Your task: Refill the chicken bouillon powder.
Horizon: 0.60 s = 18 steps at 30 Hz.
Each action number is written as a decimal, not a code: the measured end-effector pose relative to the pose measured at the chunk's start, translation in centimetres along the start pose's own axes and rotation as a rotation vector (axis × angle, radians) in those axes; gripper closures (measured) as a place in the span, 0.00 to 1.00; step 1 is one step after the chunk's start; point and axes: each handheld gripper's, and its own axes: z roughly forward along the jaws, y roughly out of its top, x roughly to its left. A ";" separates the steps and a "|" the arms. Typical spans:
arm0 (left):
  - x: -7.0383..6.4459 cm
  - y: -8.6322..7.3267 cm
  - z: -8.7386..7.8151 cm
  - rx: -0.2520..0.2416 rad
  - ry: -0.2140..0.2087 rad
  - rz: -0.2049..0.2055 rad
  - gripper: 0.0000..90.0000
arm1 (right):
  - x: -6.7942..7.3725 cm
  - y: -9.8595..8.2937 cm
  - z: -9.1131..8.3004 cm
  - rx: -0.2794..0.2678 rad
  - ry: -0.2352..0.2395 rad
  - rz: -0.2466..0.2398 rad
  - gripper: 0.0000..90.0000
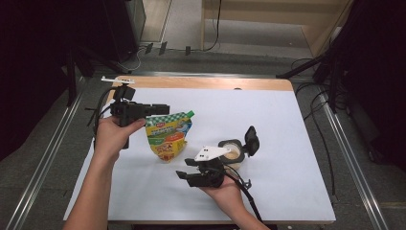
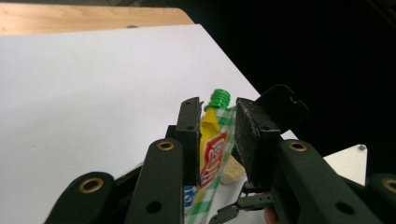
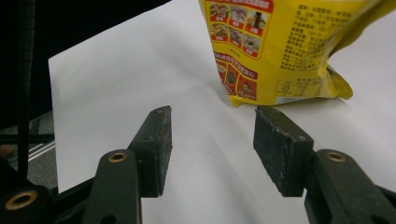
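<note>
At the left of the worktop (image 1: 287,143), the left claw (image 1: 160,109) has the pouch (image 1: 168,136) by its top edge, jaws nearly closed with the film between them. From the left claw's own camera the pads (image 2: 191,135) sit either side of the pouch (image 2: 212,149) just below the green cap (image 2: 218,99), but I can't tell how firmly they bite; one side looks like it has a sliver of daylight. The pouch hangs mostly upright, bottom corner about on the white sheet.

Biggest risk imo: that top seam is thin, slick plastic, so the weight below could make it slide out or swing when lifted.

Moving right, the right claw (image 1: 184,176) hovers low near the front edge, jaws wide apart, holding nothing. Its camera looks at the pouch's (image 3: 289,51) yellow back, jaws (image 3: 210,140) short of it. If it goes in for the bottom corner it may just shove the pouch sideways and twist it out of the left grip.

Further right, the open jar (image 1: 232,152) sits close beside the right hand (image 1: 225,191), flip lid up. A careless elbow or cable drag could tip it.
</note>
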 end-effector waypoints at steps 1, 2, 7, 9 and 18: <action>0.0 0.0 -0.1 -0.003 0.011 0.005 0.80 | 0.0 0.0 0.0 0.001 0.000 -0.002 0.54; 0.0 0.0 -0.1 -0.004 0.017 0.009 0.80 | 0.0 0.0 0.0 0.003 0.001 0.000 0.54; 0.5 0.0 -0.4 -0.014 0.060 0.008 0.79 | 0.1 0.3 -0.2 0.009 0.000 -0.004 0.54; 0.9 -0.1 -0.7 -0.025 0.091 -0.004 0.77 | 0.2 0.7 -0.6 0.019 0.002 0.012 0.54; 2.9 -0.8 -0.9 -0.055 0.098 -0.048 0.66 | -0.1 2.5 -2.8 0.042 -0.014 0.028 0.60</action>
